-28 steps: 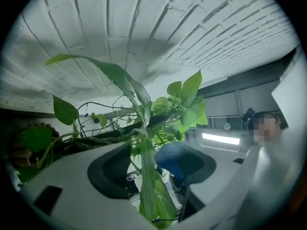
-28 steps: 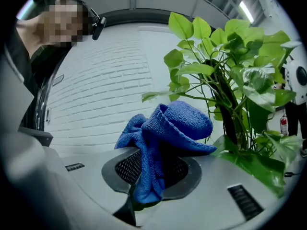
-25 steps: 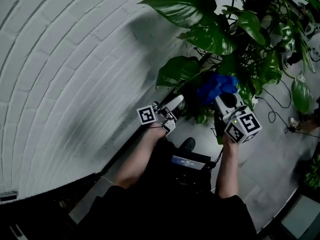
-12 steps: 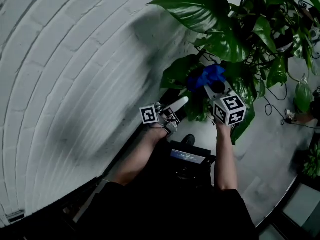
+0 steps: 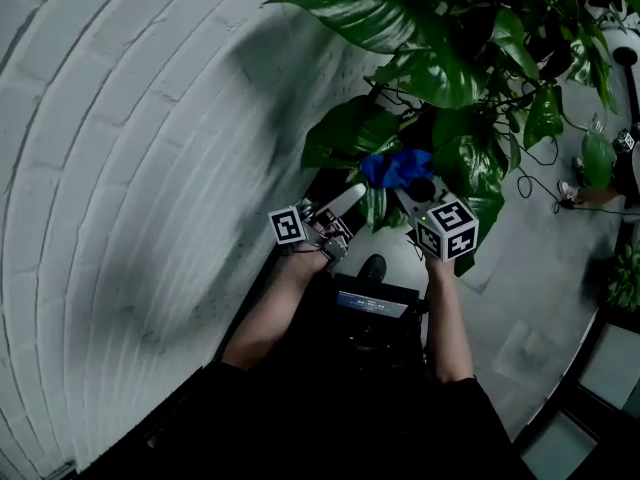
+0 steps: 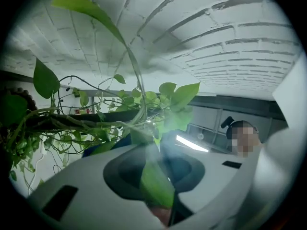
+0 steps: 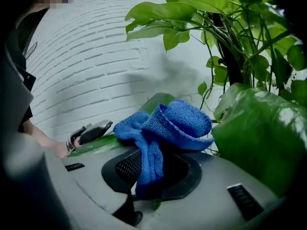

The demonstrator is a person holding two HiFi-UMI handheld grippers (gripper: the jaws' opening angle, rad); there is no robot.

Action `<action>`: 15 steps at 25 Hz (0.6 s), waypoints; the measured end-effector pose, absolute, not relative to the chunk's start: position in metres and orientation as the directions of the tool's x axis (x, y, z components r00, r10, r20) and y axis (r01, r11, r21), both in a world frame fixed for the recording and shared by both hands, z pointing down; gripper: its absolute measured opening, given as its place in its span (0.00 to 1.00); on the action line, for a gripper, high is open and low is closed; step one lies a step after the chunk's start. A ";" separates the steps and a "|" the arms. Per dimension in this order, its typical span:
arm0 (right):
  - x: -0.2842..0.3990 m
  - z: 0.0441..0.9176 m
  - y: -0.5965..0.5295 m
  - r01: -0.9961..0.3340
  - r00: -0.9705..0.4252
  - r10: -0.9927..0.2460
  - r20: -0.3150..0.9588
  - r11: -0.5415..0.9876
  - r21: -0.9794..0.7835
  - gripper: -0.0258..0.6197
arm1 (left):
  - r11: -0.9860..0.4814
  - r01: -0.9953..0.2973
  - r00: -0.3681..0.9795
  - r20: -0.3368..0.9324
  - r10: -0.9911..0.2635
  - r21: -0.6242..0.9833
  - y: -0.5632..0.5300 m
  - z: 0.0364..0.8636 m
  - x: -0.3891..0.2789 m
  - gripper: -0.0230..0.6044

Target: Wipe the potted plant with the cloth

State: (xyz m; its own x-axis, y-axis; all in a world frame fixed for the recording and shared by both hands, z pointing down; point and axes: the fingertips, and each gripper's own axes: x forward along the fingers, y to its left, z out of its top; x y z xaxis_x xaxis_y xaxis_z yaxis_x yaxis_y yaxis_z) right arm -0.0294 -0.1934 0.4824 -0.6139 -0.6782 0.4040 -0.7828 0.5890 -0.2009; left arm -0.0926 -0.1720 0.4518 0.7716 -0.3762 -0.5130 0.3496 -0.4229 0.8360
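— Where is the cloth?
— Bunched in the right gripper (image 5: 408, 190), whose jaws pinch the blue knitted cloth (image 7: 165, 123) over a glossy leaf (image 6: 156, 178). The left gripper (image 5: 345, 204), jaws just closing, nips that leaf.
— Any change?
— Cloth and right gripper sit lower than a second ago. The potted plant (image 5: 440, 68) rises beyond.
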 end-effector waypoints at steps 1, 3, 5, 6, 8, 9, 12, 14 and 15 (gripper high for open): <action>-0.031 0.489 -0.188 -0.782 -0.614 -0.671 0.417 0.589 -0.204 0.21 | -0.422 0.352 0.770 -0.515 -0.377 0.835 -0.172 0.452 -0.093 0.21; -0.034 0.503 -0.178 -0.778 -0.616 -0.652 0.441 0.592 -0.211 0.21 | -0.420 0.351 0.770 -0.513 -0.379 0.837 -0.171 0.452 -0.093 0.21; -0.037 0.516 -0.168 -0.774 -0.617 -0.633 0.467 0.596 -0.215 0.21 | -0.420 0.341 0.776 -0.504 -0.379 0.841 -0.171 0.454 -0.093 0.21; -0.037 0.522 -0.162 -0.772 -0.617 -0.623 0.481 0.598 -0.216 0.21 | -0.422 0.334 0.781 -0.498 -0.377 0.843 -0.170 0.455 -0.093 0.21; -0.037 0.535 -0.150 -0.768 -0.617 -0.602 0.507 0.602 -0.220 0.21 | -0.427 0.311 0.794 -0.480 -0.374 0.849 -0.168 0.458 -0.093 0.21; -0.036 0.542 -0.143 -0.764 -0.619 -0.588 0.520 0.604 -0.226 0.21 | -0.431 0.297 0.799 -0.469 -0.376 0.852 -0.167 0.459 -0.094 0.21; -0.034 0.553 -0.122 -0.747 -0.635 -0.549 0.544 0.615 -0.252 0.21 | -0.449 0.239 0.814 -0.430 -0.391 0.861 -0.165 0.463 -0.102 0.23; -0.026 0.546 -0.112 -0.744 -0.642 -0.547 0.537 0.614 -0.263 0.21 | -0.461 0.215 0.814 -0.419 -0.403 0.861 -0.165 0.463 -0.106 0.29; -0.019 0.540 -0.108 -0.748 -0.641 -0.558 0.528 0.608 -0.266 0.21 | -0.462 0.209 0.811 -0.417 -0.410 0.862 -0.165 0.463 -0.108 0.32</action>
